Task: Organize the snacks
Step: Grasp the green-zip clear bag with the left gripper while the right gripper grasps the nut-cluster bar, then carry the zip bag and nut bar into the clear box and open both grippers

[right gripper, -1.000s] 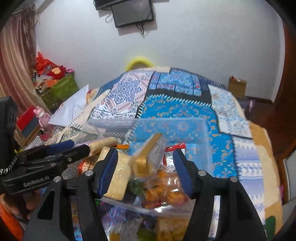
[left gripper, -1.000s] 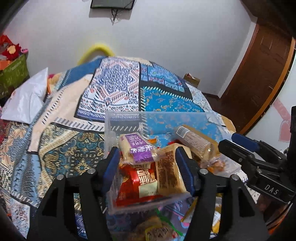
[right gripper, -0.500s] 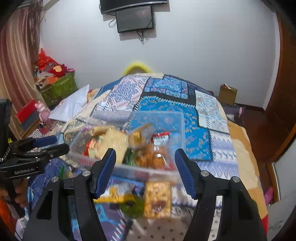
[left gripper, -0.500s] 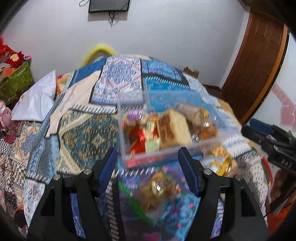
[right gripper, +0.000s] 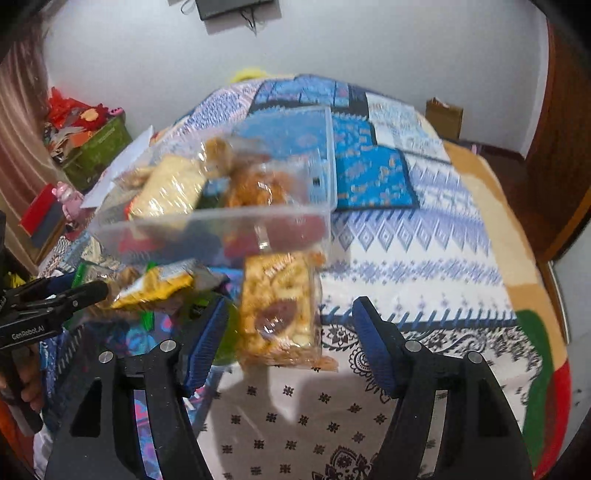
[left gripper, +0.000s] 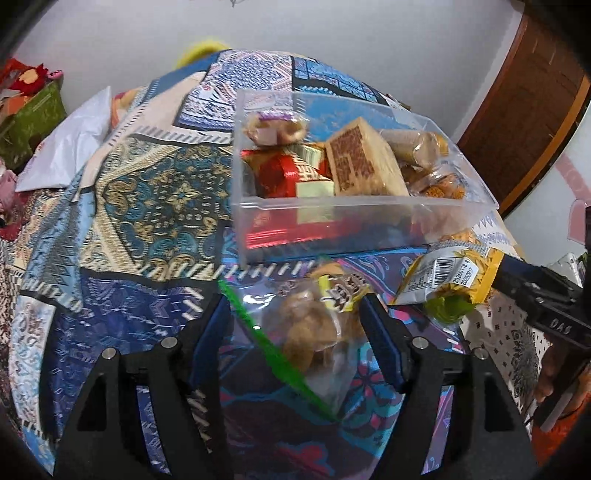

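The bin [right gripper: 221, 218] smears with motion blur in the right wrist view, so its packets cannot be told apart. In the left wrist view its frosted front wall [left gripper: 332, 225] hides the lower packets. A wall screen [right gripper: 232, 7] is cut off.

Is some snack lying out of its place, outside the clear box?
Yes. Three packets lie loose on the bedspread in front of the clear box: a zip bag of cookies, a yellow packet and a cracker pack. The box itself stands level and undamaged.
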